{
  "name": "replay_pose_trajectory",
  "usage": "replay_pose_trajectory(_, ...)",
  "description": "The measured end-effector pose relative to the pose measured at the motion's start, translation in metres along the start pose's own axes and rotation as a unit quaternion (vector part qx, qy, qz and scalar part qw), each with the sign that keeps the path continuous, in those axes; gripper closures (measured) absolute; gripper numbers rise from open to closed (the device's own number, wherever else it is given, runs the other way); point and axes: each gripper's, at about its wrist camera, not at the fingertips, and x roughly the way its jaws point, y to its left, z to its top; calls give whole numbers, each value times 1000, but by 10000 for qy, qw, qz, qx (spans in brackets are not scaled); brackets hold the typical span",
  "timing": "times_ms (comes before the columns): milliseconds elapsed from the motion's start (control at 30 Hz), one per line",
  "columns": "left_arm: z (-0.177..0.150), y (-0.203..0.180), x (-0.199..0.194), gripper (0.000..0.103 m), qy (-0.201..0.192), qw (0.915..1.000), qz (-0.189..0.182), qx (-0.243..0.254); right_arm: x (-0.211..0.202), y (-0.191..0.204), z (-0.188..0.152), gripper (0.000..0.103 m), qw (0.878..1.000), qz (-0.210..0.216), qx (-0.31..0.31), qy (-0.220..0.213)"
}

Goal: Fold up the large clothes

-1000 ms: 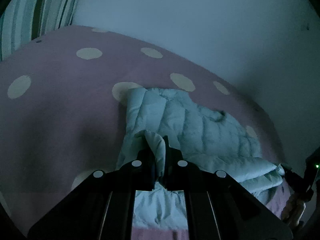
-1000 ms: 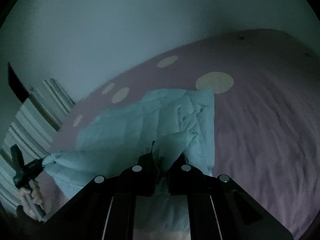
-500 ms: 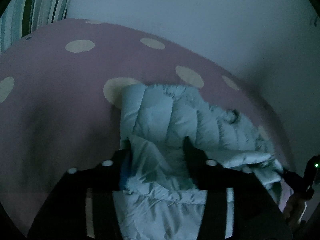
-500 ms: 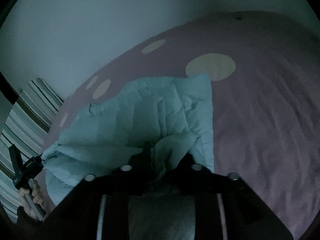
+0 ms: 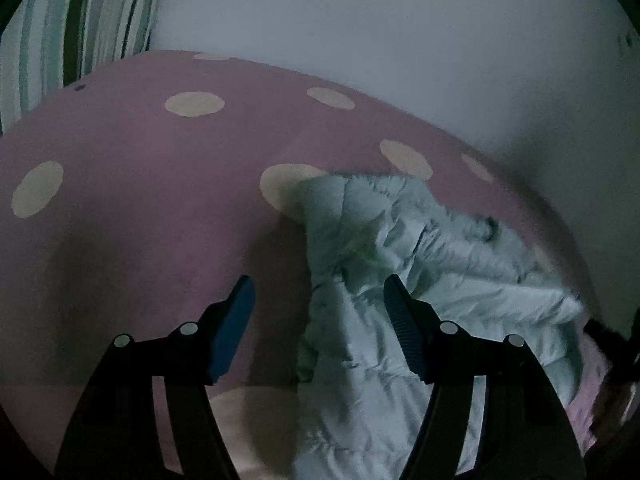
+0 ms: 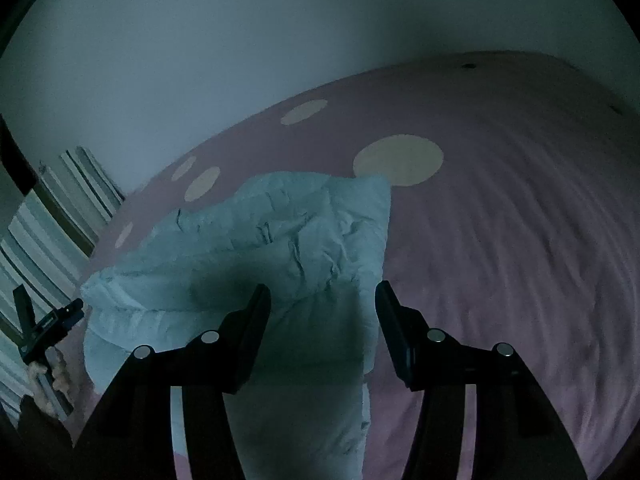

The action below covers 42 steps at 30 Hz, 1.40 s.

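Both grippers, left (image 5: pixel 318 292) and right (image 6: pixel 322 296), had just been opening, the quilted jacket (image 5: pixel 420 264) lying loose between the parted jaws. They were best drawn straight back (no snagging the fold).

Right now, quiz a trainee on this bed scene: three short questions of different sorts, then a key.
1. True or false: the left gripper clamps the quilted jacket.
2. What pattern marks the pink bedspread? A stripes, B pale dots, C checks.
3. Fill in: the right gripper hangs ____ over the jacket.

Key: 1 false, its jaws have just been opening and the pads are clear of the fabric. 2 B. 3 open.
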Motion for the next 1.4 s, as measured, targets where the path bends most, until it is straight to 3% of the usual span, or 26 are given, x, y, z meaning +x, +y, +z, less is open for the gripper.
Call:
replay_pose_trajectory(433, 17, -21, 43, 37, 568, 9939, -401, 860, 50, 9, 17, 48, 9976, -164, -588, 324)
replay_pose_trajectory(533, 17, -22, 51, 55, 710, 9922, -367, 958, 56, 8, 17, 54, 9973, -153, -616, 379)
replay_pose_trajectory(700, 13, -32, 53, 88, 688, 9897, -263, 1229, 59, 11, 14, 83, 9966, -228, -696, 389)
replay_pose_trajectory(767, 12, -37, 52, 96, 656, 9890, -205, 1310, 58, 12, 13, 89, 9963, -273, -732, 353)
replay_pose_trajectory(900, 11, -45, 37, 99, 386, 9884, -21, 1466, 46, 13, 11, 96, 9966, -277, -741, 216)
replay_pose_trajectory(1167, 30, -60, -3, 99, -195, 9883, 30, 1514, 18, 19, 19, 97, 9967, -238, -761, -179)
replay_pose_trajectory(1400, 70, -78, 14, 100, -351, 9862, 454, 1551, 30, 30, 61, 97, 9957, -300, -791, -375)
